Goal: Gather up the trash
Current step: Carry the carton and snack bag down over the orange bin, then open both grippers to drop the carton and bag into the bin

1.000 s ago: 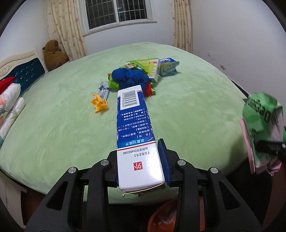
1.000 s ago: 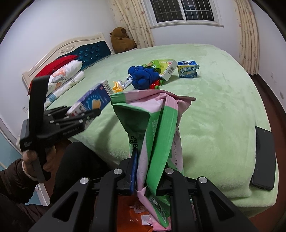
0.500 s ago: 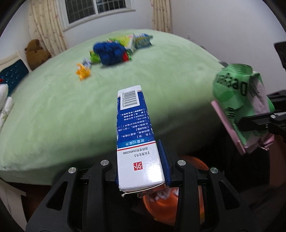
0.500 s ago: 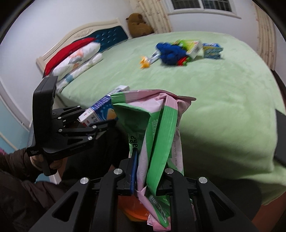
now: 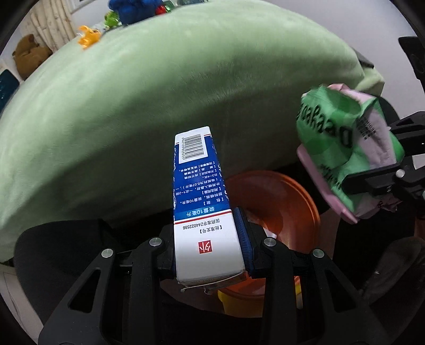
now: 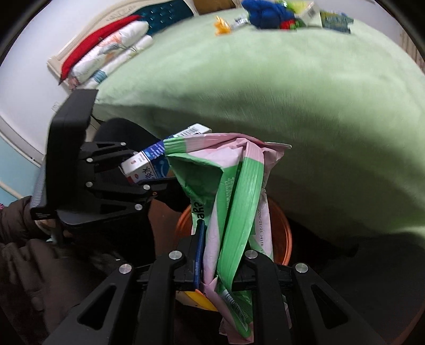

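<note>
The left tool (image 5: 209, 252) is clamped on a long blue-and-white carton (image 5: 202, 207), held by its white end between the two blue pads (image 5: 243, 236), with the barcoded end pointing away from the camera. The carton is held over the near side of an orange bin (image 5: 289, 201) that stands on the floor against the edge of the bed (image 5: 159, 93). A yellow object (image 5: 239, 302), partly hidden, is seen below the carton's near end at the bin.

The right tool (image 6: 225, 254) is closed on a crumpled green-and-pink wrapper (image 6: 233, 191), which stands up between its fingers and is printed with black lettering. From the right wrist view the wrapper is seen directly over the orange bin (image 6: 285, 233), and the left tool (image 6: 132, 172) with the carton (image 6: 151, 164) is seen just to the wrapper's left, the carton's far end passing behind the wrapper's top edge. From the left wrist view the wrapper (image 5: 345, 148) is seen at the right, above the bin's far rim.

At the far side of the bed, well apart from both tools, a blue cloth (image 6: 265, 12), an orange clip (image 6: 221, 26) and a few small packets (image 6: 334, 21) are seen. Pillows (image 6: 111, 53) are stacked at the headboard, and a brown plush toy (image 5: 29, 58) is seen by the curtain.
</note>
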